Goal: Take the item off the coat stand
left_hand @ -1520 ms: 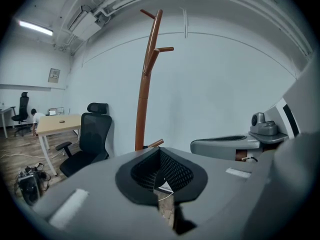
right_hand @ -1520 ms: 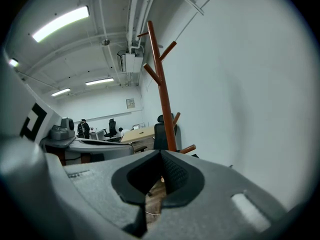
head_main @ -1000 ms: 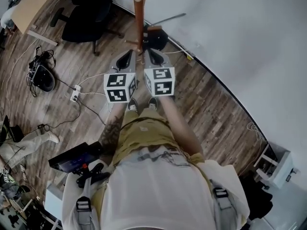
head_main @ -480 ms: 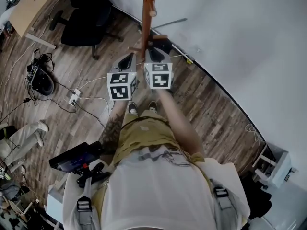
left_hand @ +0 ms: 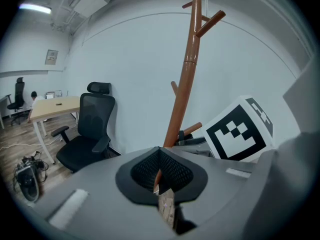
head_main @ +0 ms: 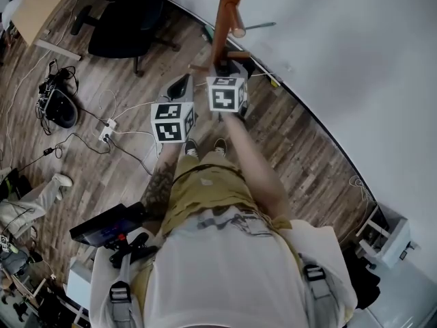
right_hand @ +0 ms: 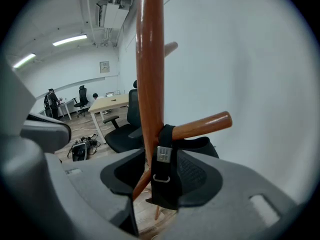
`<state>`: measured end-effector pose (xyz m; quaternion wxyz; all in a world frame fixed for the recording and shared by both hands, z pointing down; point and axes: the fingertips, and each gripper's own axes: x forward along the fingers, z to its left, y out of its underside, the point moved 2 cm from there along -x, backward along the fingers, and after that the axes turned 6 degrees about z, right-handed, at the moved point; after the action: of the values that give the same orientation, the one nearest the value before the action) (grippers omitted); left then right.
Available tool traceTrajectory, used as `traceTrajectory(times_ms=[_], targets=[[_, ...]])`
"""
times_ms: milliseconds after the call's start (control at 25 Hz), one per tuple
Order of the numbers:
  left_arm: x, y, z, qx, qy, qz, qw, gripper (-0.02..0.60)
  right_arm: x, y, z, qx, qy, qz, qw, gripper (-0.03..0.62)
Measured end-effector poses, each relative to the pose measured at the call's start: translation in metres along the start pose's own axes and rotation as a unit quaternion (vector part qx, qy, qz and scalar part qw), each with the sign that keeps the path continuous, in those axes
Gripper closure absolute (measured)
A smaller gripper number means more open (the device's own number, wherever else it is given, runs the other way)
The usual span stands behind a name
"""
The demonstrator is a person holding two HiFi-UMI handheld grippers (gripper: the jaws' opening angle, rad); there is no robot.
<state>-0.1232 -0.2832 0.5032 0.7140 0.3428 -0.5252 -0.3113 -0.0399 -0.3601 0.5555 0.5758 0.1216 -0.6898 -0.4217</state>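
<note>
right gripper (right_hand: 162, 179): jaws apart, set either side of a black strap (right_hand: 160, 186). the right pad lies against the strap and a sliver of gap shows at the left pad. judged not yet clamped.

black strap: task item, or the hanging part of it. looped over a peg (right_hand: 202, 125) right at the peg's root and hanging straight down between the jaws. metal buckle (right_hand: 163, 154) just below the loop. a dark mass (right_hand: 200, 145) sits behind the peg; whether it belongs to the strap cannot be told.

peg: rounded tip, slanting upward and away from the coat stand (right_hand: 150, 59), whose pole stands just left of the strap.

left gripper (left_hand: 160, 159): pads together at the tips, nothing between them. held beside the right gripper, short of the pole.

handling note, judged:
- close on the strap below the buckle, where both layers lie flat.
- keep the left pad off the pole while closing.
- because the peg rises toward its tip, lift first, then carry the loop outward along the peg and over the tip. a straight pull back would likely drag the stand.
- keep the left gripper free to steady the pole if it tips.
</note>
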Motion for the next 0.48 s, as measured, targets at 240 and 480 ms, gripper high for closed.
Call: traceTrajectory(times_ms=[240, 480], targets=[[-0.001, 0.004, 0.004, -0.005, -0.005, 0.004, 1.0000, 0.581, 0.004, 0.006, -0.006, -0.020, 0.011, 0.003, 1.000, 0.479], [-0.001, -0.002, 0.000, -0.003, 0.001, -0.003, 1.0000, 0.581, -0.016, 0.002, -0.015, -0.015, 0.018, -0.028, 0.999, 0.494]])
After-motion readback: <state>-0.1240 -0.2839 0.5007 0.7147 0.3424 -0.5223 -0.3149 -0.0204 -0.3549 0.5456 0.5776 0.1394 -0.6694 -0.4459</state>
